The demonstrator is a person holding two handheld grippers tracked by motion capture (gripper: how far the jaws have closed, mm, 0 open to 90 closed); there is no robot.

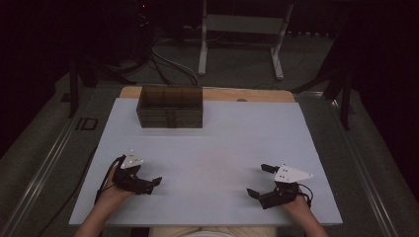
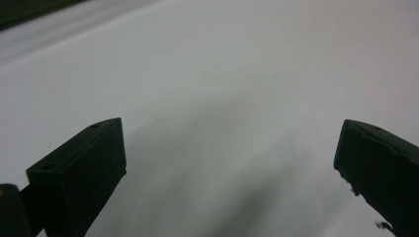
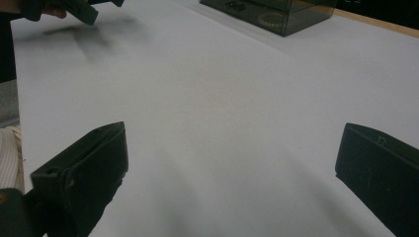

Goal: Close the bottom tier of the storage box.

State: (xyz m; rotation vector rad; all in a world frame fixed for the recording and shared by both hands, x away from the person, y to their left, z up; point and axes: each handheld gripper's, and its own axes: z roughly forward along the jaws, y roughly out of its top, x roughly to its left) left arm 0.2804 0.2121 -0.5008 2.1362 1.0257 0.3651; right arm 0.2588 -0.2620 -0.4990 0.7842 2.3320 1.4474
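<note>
Left gripper (image 1: 148,183): we see it in the lower left of the high view, held by the person's left hand (image 1: 114,190) low over the white table (image 1: 217,148), its jaws spread wide with bare tabletop between them in its own view.
Right gripper (image 1: 262,180): we find it in the lower right of the high view, in the person's right hand (image 1: 298,205), jaws likewise parted and gripping nothing; a grey three-cornered plate sits on top.
Drawer box (image 1: 170,106): we place this dark, see-through box in the upper middle of the high view, near the table's far edge, well apart from both grippers; it shows again at the top of the right gripper view.
Surroundings: we note a metal stand (image 1: 242,29) and loose cables (image 1: 168,61) on the floor at the top of the high view.
</note>
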